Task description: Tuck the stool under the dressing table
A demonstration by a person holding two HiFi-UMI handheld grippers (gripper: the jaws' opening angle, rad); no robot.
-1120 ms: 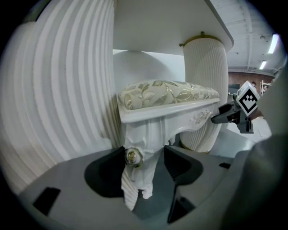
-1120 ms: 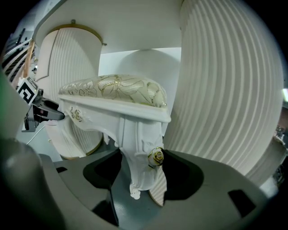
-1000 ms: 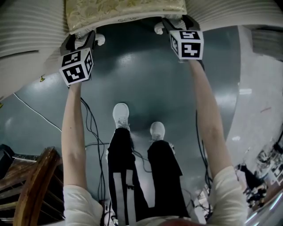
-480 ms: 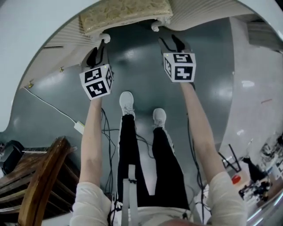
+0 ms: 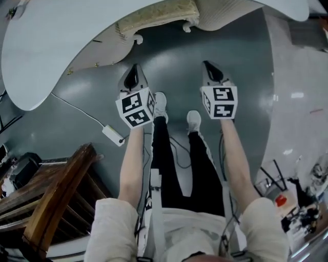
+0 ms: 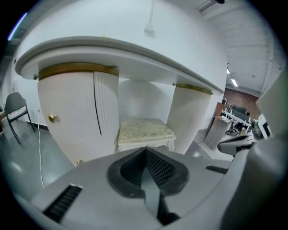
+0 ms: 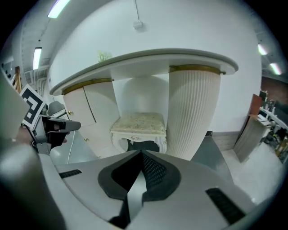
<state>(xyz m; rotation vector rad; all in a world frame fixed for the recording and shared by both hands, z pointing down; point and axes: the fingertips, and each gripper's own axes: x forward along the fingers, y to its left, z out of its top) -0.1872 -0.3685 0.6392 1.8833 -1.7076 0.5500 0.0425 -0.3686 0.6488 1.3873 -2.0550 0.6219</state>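
The stool (image 5: 156, 15) sits tucked beneath the tabletop (image 5: 51, 51), between its fluted pedestals (image 7: 193, 112). My left gripper (image 5: 134, 69) and right gripper (image 5: 208, 65) have just clenched their jaws on nothing. The stool looks stiff and fairly heavy: I'd grip its hard seat rail (image 7: 137, 131), not the cushion (image 7: 139, 120).

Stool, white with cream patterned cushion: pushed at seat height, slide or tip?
Probably slides: the white stool with cream patterned cushion stands on a smooth, glossy grey floor. Tipping looks unlikely, as it seems low and broad on curved legs. Its padded top likely gives slightly under a tool.
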